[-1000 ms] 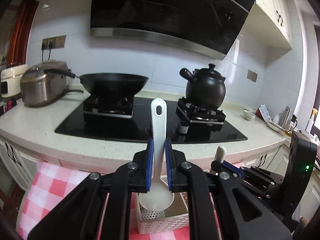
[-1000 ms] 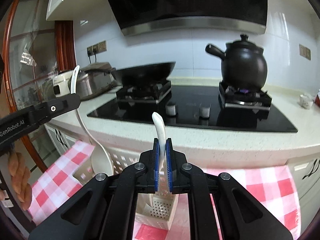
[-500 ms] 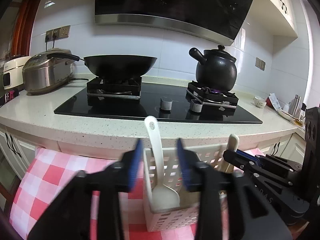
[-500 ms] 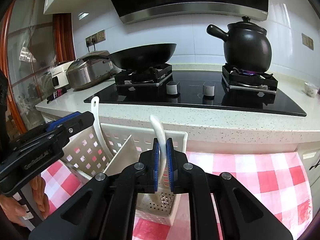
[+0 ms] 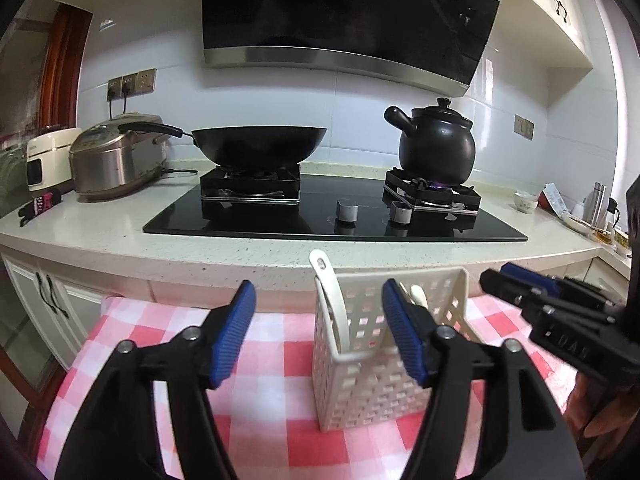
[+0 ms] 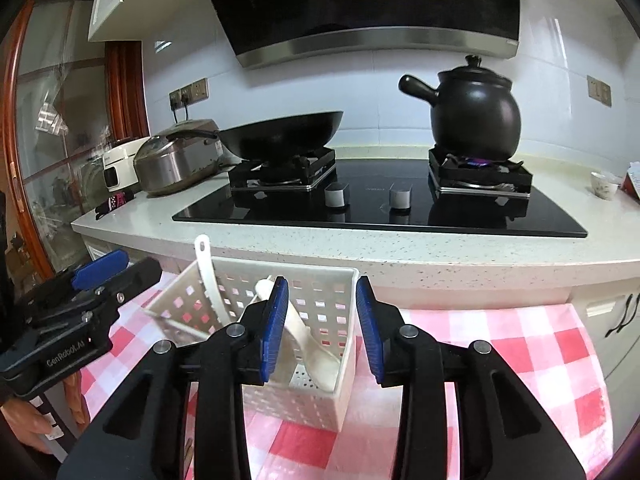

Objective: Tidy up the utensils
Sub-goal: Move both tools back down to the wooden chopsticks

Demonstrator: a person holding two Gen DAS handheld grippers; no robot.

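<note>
A white perforated utensil basket stands on a red-and-white checked cloth; it also shows in the right wrist view. A white rice paddle leans in its left compartment, also in the right wrist view. A white spoon leans in the right compartment; only its handle tip shows in the left wrist view. My left gripper is open and empty, just before the basket. My right gripper is open and empty over the basket's right end.
Behind the cloth runs a speckled counter edge with a black glass hob. On it stand a black wok and a black clay pot over a lit flame. A steel rice cooker sits at the left.
Both grippers let go of their utensils and opened wide. The paddle and the spoon now rest in the basket. Both grippers drew back and the basket sits lower in view.
</note>
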